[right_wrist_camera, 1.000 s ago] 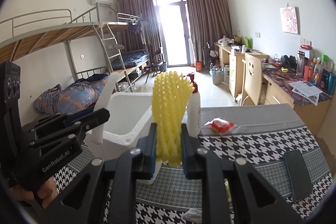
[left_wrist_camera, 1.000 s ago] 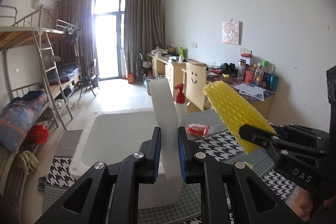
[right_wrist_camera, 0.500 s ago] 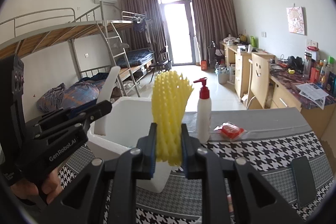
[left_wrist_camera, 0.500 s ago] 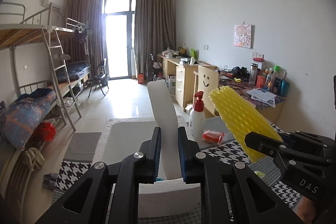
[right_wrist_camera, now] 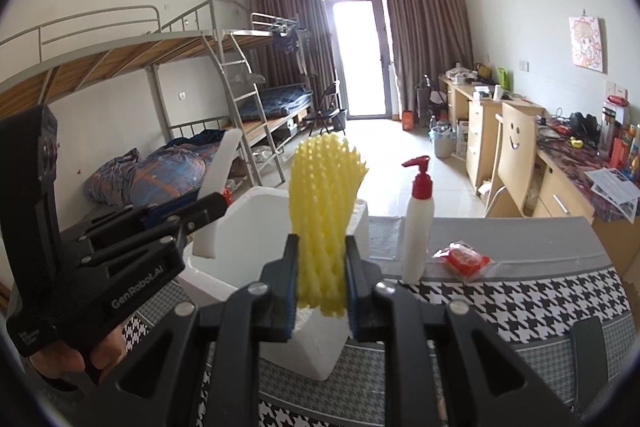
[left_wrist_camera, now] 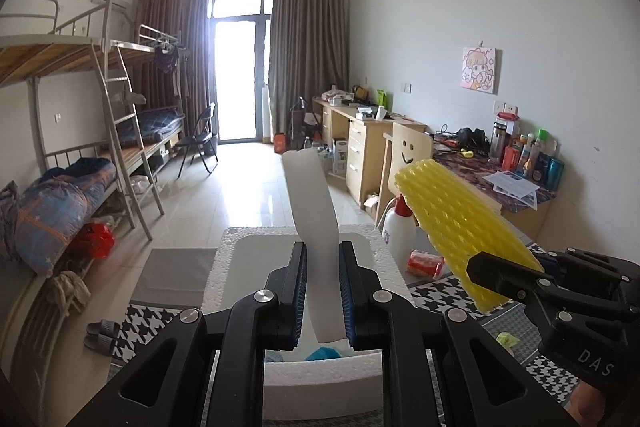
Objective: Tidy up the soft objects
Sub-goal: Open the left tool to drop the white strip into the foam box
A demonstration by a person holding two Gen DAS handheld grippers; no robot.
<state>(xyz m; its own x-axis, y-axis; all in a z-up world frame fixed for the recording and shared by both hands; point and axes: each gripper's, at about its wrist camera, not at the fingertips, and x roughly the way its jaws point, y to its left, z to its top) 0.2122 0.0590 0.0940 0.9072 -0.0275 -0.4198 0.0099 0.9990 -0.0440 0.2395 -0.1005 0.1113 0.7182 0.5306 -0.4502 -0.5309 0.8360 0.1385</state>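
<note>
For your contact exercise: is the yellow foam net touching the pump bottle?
Apart. The right wrist view shows floor plainly between the yellow net, held in the right gripper, and the bottle standing to its right.

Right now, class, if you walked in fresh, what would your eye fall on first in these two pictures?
First, the bright yellow foam net, standing upright, pinched in the right tongs above the corner of the white foam box. Next, the white foam strip clamped in the left tongs, over the same box. Beside the box on the houndstooth tablecloth stands a white pump bottle with a red top.
</note>
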